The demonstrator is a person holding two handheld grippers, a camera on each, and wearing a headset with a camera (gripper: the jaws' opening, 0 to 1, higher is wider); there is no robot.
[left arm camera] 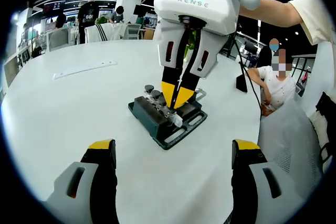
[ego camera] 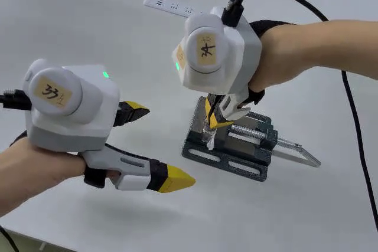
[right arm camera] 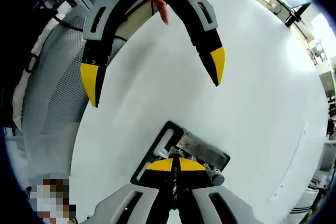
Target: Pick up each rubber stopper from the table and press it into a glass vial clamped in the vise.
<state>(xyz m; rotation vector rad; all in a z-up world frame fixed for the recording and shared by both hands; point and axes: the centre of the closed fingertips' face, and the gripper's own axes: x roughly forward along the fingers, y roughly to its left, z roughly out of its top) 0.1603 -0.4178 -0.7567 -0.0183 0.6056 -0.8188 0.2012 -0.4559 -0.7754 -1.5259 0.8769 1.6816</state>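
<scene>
A dark vise [ego camera: 255, 140] stands on the white table and clamps a row of small glass vials [left arm camera: 153, 97]; the two far ones carry dark stoppers [left arm camera: 149, 88]. My right gripper [ego camera: 212, 121] points straight down with its yellow tips shut together on top of the near vial [left arm camera: 177, 118]. Whether a stopper sits between the tips is hidden. In the right gripper view the shut tips [right arm camera: 176, 165] cover the vise [right arm camera: 202, 150]. My left gripper [ego camera: 159, 143] hovers to the left of the vise, open and empty, and its wide jaws frame the vise [left arm camera: 157, 124] in its own view.
A white power strip [ego camera: 171, 5] lies at the table's far side. A black cable [ego camera: 354, 116] runs from the right gripper down the right side. The vise handle [ego camera: 298, 147] sticks out to the right. People and chairs [left arm camera: 100, 22] stand beyond the table.
</scene>
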